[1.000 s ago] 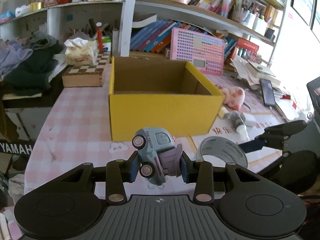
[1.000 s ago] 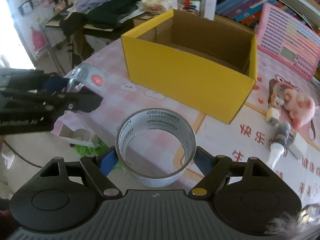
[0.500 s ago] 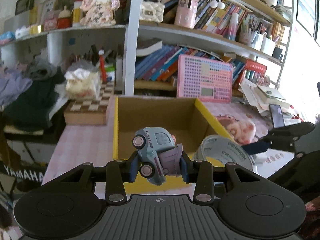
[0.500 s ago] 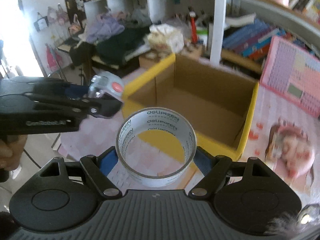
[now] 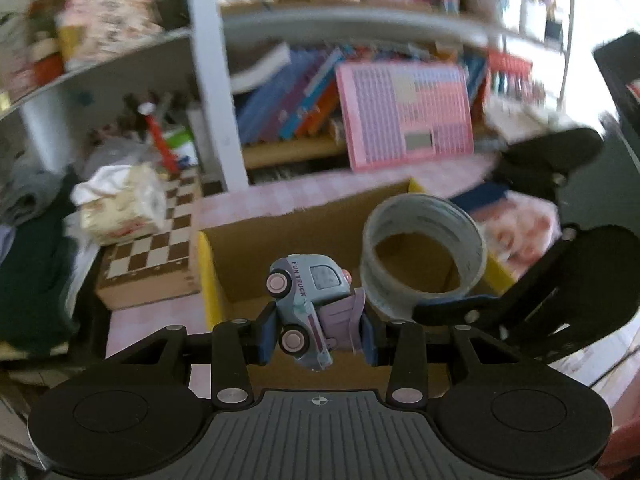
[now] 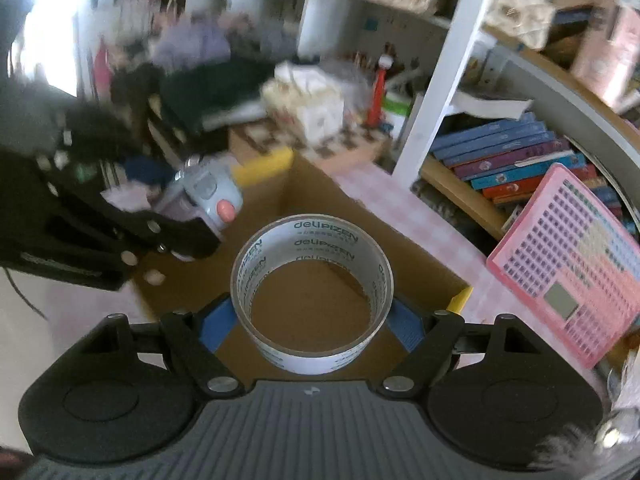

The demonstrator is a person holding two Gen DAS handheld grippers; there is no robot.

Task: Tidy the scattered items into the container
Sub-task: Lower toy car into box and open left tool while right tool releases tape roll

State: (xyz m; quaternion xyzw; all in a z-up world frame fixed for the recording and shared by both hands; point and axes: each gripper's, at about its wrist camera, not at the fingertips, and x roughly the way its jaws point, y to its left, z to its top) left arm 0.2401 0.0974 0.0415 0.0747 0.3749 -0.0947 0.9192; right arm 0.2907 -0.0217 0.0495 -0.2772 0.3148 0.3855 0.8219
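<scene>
My left gripper (image 5: pixel 318 334) is shut on a pale blue toy truck (image 5: pixel 306 300), held tilted over the near left part of the open yellow cardboard box (image 5: pixel 208 276). My right gripper (image 6: pixel 312 322) is shut on a roll of clear tape (image 6: pixel 312 292), its blue pads pressing both sides, above the box's brown inside (image 6: pixel 400 248). In the left wrist view the tape roll (image 5: pixel 424 256) hangs to the right of the truck, over the box. In the right wrist view the toy truck (image 6: pixel 210 192) and left gripper sit at the left, over the box's left wall.
A chessboard box (image 5: pixel 152 256) with a tissue pack (image 5: pixel 120 204) lies left of the yellow box. A pink keyboard toy (image 5: pixel 404 112) leans against the bookshelf behind it. A pink plush (image 5: pixel 516 228) lies to the right. Dark clothes (image 5: pixel 36 260) pile up at far left.
Both grippers have moved forward and slightly up, from in front of the yellow box to above its opening, still carrying the truck and the tape roll. Both have rolled somewhat.
</scene>
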